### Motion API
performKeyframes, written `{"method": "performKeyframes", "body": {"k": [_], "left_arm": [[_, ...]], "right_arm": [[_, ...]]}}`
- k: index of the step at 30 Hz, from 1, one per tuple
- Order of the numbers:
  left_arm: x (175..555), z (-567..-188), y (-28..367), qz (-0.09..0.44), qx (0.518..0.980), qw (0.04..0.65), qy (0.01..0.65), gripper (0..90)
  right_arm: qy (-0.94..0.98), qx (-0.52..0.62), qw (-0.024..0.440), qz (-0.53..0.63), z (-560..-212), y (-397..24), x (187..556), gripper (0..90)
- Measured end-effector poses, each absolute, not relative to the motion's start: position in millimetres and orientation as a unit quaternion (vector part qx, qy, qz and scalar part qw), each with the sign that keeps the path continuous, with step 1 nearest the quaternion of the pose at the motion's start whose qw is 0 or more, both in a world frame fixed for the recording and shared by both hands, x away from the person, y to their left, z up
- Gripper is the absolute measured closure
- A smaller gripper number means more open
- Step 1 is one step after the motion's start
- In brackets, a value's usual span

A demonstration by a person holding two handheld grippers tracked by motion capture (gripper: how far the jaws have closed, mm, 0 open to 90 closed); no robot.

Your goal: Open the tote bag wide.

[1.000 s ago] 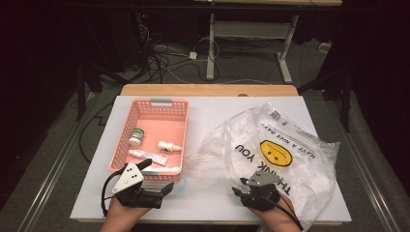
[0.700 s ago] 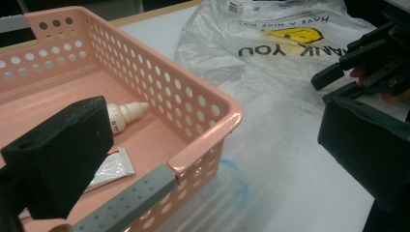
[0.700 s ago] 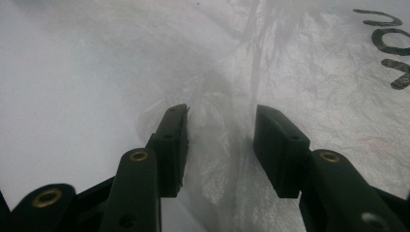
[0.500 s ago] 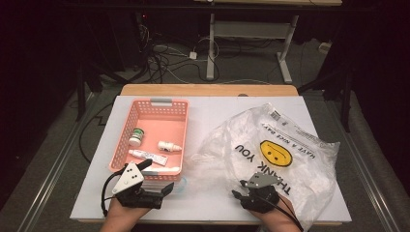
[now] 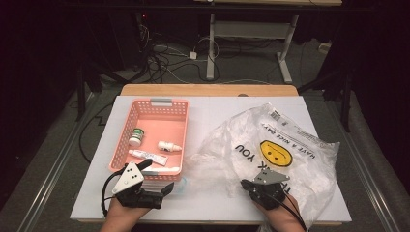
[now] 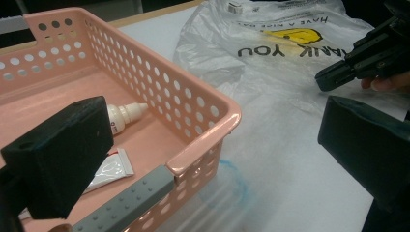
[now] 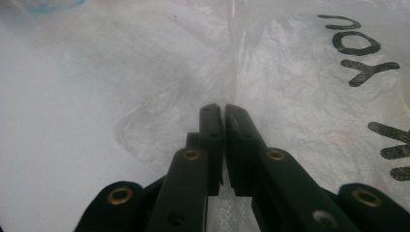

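right gripper (image 5: pixel 247 186): jaws have just been closing, now pinching a fold of the clear plastic bag (image 5: pixel 270 145) | bag: flat on the counter (image 5: pixel 212 116), right of the pink basket (image 5: pixel 181 108) | left gripper (image 5: pixel 164 188): jaws spread wide at the basket's near corner, holding nothing

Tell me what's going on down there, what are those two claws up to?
Right claw just closed, pinching the plastic bag edge. Left claw wide open beside the pink basket. Dropper bottle, tube, small jar in basket. Nothing blocking.
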State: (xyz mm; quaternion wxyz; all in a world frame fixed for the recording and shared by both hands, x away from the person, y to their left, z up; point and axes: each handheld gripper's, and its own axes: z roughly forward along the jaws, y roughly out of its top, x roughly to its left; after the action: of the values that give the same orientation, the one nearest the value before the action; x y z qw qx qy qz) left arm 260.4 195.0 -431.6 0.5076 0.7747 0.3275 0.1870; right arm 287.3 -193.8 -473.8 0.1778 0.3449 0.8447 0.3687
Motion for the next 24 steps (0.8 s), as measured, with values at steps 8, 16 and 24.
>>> {"method": "performKeyframes", "body": {"k": [8, 16, 24], "left_arm": [[260, -432, 195, 0.186, 0.774, 0.508, 0.328, 0.0], [260, -432, 195, 0.185, 0.774, 0.509, 0.328, 0.0], [260, -432, 194, 0.184, 0.773, 0.510, 0.329, 0.0]], "right_arm": [[0.850, 0.345, 0.170, 0.361, -479, -194, 292, 75.5], [0.854, 0.331, 0.191, 0.352, -480, -183, 290, 46.3], [0.855, 0.338, 0.174, 0.352, -482, -180, 293, 32.3]]}}
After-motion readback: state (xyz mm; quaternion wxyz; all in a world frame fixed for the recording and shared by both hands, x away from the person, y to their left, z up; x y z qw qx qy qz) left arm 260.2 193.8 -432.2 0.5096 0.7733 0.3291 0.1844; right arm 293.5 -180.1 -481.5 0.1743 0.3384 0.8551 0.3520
